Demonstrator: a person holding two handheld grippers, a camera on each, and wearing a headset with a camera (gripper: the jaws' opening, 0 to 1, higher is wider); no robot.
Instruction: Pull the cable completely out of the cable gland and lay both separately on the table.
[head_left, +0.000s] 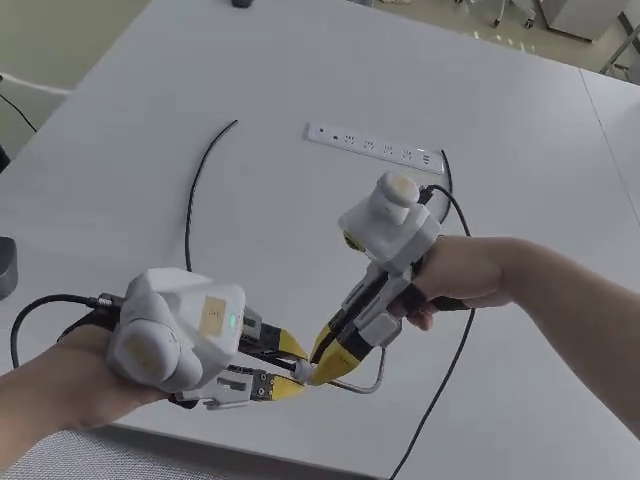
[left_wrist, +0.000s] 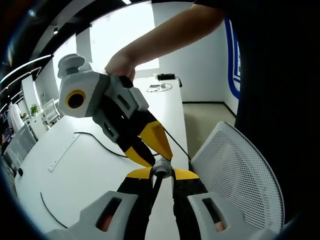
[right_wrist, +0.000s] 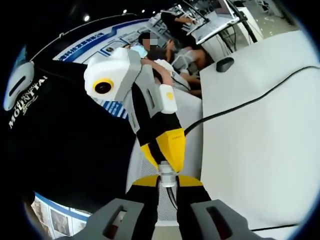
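Observation:
A small grey-white cable gland (head_left: 308, 372) hangs in the air over the table's near edge, between the two gripper tips. My left gripper (head_left: 295, 368) comes in from the lower left and is shut on the gland (left_wrist: 161, 168). Opposite it, tip to tip, my right gripper (head_left: 325, 370) is shut on the short grey cable (head_left: 375, 383) right at the gland's end (right_wrist: 167, 172). That cable curls out to the right below the right gripper and trails back between its fingers (right_wrist: 173, 197). The two pairs of yellow fingertips nearly touch.
On the white table (head_left: 300, 80) lie a white power strip (head_left: 375, 147) at the back and a loose black cable (head_left: 190, 200) to the left. A black lead (head_left: 450, 350) runs under my right hand. A white mesh chair (left_wrist: 235, 170) stands beside the table's near edge.

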